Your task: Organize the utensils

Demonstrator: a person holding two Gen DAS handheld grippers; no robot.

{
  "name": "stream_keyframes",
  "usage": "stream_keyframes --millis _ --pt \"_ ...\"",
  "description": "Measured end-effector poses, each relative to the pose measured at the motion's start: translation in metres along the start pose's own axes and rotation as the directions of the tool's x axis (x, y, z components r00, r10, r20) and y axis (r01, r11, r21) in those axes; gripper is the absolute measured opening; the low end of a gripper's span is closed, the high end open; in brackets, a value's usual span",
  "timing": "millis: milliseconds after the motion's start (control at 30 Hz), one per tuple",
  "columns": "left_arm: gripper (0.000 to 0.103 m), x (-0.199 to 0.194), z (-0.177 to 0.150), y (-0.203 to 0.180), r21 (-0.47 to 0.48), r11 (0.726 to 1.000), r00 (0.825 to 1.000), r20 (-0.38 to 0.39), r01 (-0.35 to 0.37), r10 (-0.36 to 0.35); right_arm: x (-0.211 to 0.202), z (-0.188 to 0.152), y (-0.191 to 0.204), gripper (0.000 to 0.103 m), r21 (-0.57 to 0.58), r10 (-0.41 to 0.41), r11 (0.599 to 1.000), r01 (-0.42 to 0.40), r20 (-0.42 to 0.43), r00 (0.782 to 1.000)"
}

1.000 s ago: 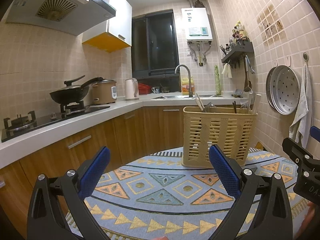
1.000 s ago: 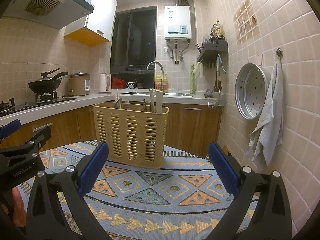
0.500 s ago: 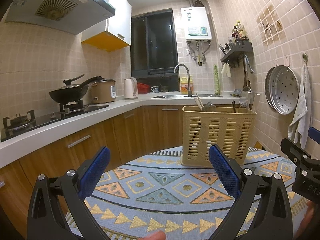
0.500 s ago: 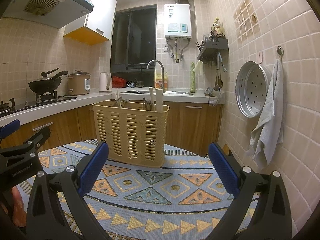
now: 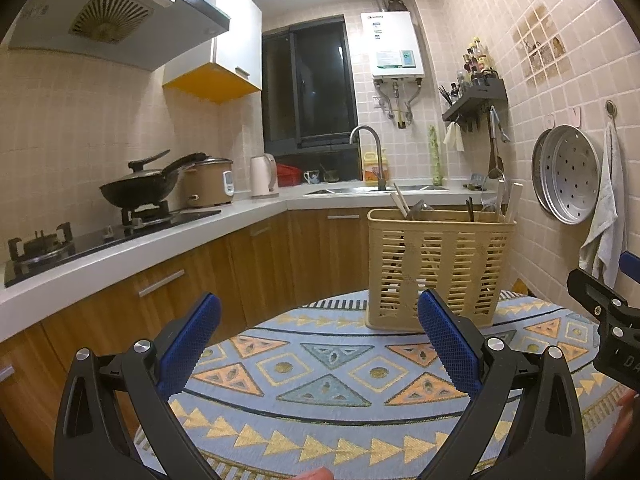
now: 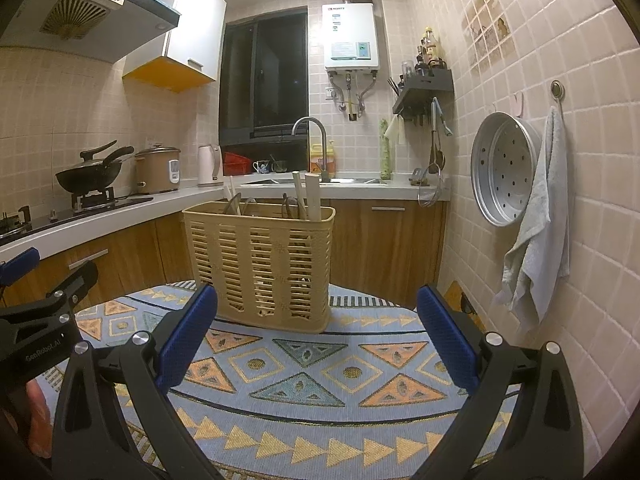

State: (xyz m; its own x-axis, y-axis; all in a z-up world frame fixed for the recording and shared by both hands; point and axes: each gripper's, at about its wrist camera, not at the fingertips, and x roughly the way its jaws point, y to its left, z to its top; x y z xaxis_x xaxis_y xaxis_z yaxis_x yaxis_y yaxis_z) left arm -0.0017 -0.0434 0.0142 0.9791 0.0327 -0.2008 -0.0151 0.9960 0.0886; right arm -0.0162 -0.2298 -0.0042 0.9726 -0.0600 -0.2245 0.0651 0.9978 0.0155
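Note:
A beige slotted utensil basket (image 5: 438,266) stands upright on a round table with a patterned cloth (image 5: 320,364). It holds chopsticks, spoons and other utensils (image 5: 408,210) that stick out of the top. In the right wrist view the basket (image 6: 262,264) stands straight ahead with utensils (image 6: 308,196) in it. My left gripper (image 5: 320,332) is open and empty, low over the cloth, short of the basket. My right gripper (image 6: 318,328) is open and empty, also short of the basket. The right gripper also shows in the left wrist view, at the right edge (image 5: 608,320).
A kitchen counter (image 5: 160,236) with a stove, wok (image 5: 140,190), rice cooker and kettle runs along the left. A sink and tap (image 5: 370,156) are at the back. A steamer tray (image 6: 502,168) and towel (image 6: 538,236) hang on the right wall.
Both grippers have drawn back and risen slightly, so the basket looks a little smaller and farther. Both stay open and empty.

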Motion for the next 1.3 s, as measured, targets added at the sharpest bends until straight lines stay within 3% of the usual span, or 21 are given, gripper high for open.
stream_keyframes --millis 1300 --pt "0.096 0.0045 -0.0004 0.0042 -0.014 1.0 1.0 -0.026 -0.004 0.003 0.0014 -0.0014 0.0047 0.095 -0.012 0.012 1.0 -0.012 -0.015 1.0"
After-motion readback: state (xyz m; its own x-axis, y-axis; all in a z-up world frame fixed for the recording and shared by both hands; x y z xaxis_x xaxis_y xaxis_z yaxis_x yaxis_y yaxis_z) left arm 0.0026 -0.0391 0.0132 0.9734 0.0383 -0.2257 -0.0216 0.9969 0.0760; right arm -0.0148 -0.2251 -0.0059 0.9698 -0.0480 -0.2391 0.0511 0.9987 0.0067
